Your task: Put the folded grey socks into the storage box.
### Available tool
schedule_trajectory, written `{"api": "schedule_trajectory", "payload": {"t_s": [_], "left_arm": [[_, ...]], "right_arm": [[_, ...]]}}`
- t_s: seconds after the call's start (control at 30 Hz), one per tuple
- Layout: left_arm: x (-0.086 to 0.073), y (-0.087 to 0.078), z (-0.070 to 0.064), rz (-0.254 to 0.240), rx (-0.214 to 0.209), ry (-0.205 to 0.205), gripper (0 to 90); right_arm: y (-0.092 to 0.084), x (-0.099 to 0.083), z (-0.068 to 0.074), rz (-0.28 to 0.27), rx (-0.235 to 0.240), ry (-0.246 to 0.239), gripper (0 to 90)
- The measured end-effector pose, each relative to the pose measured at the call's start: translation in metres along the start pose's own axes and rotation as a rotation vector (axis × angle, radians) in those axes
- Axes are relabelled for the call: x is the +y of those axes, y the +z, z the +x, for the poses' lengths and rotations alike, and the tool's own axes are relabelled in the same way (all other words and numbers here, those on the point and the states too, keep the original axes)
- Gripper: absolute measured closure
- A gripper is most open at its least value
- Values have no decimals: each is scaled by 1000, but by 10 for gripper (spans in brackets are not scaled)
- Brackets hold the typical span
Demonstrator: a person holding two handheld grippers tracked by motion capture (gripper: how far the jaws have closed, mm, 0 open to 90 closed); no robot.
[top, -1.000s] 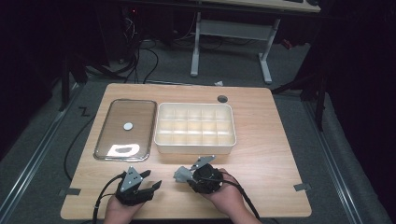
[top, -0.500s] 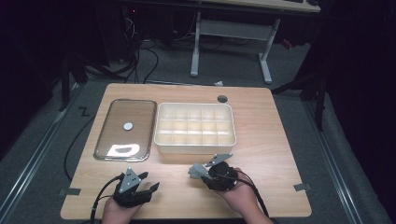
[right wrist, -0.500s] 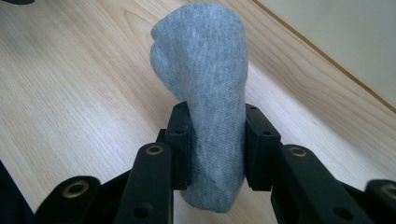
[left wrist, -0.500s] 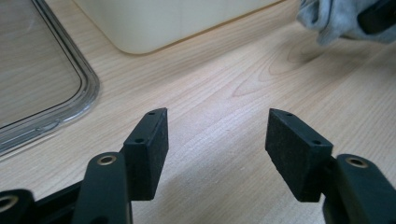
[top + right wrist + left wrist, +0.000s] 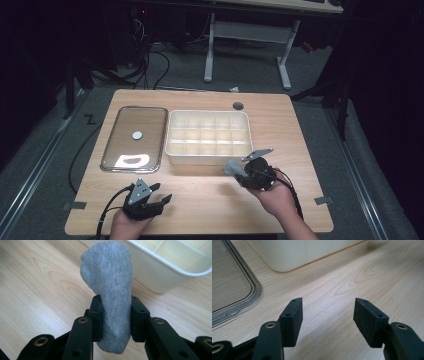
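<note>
Though it stands out past the pads like a stub, the item is a grey knit sock [image 5: 110, 290], rolled or bunched into a soft bundle.

Handling, as judged: light, limp, compressible; not fragile, not slippery, since the knit should catch on the pads. It will sag or unroll if taken by a loose end, so the hold belongs across the thick middle of the bundle, which is where it now sits.

Right gripper [image 5: 116, 317]: jaws about half closed, both pads pressed into the sock's flanks, cloth bulging above and below them. In the high view the sock [image 5: 233, 168] projects from the right gripper [image 5: 245, 172] toward the compartment tray [image 5: 172, 150], whose near wall lies just ahead of the tips.

Left gripper [image 5: 328, 317]: jaws well apart, nothing between the pads, bare wooden table [image 5: 342, 277] beneath. The clear lid [image 5: 249, 285] lies ahead and to its left, the tray corner ahead.

Tray compartments seen past the sock: no contents visible.
</note>
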State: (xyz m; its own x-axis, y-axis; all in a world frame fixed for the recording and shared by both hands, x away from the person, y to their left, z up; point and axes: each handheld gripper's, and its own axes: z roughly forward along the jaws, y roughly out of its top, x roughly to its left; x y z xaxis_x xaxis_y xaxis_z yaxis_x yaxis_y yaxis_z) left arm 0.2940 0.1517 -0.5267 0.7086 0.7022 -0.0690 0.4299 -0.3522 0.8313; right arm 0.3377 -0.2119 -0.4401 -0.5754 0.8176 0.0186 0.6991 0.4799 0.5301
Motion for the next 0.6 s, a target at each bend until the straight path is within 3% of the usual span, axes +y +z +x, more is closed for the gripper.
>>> {"api": "schedule_trajectory", "payload": {"t_s": [0.3,0.6], "left_arm": [[0,2,-3,1,-8,14,419],[0,2,-2,7,-5,21,421]], "right_arm": [[-9,12,-17,-22,18,42,686],[-13,40,-35,36,-28,36,686]]}}
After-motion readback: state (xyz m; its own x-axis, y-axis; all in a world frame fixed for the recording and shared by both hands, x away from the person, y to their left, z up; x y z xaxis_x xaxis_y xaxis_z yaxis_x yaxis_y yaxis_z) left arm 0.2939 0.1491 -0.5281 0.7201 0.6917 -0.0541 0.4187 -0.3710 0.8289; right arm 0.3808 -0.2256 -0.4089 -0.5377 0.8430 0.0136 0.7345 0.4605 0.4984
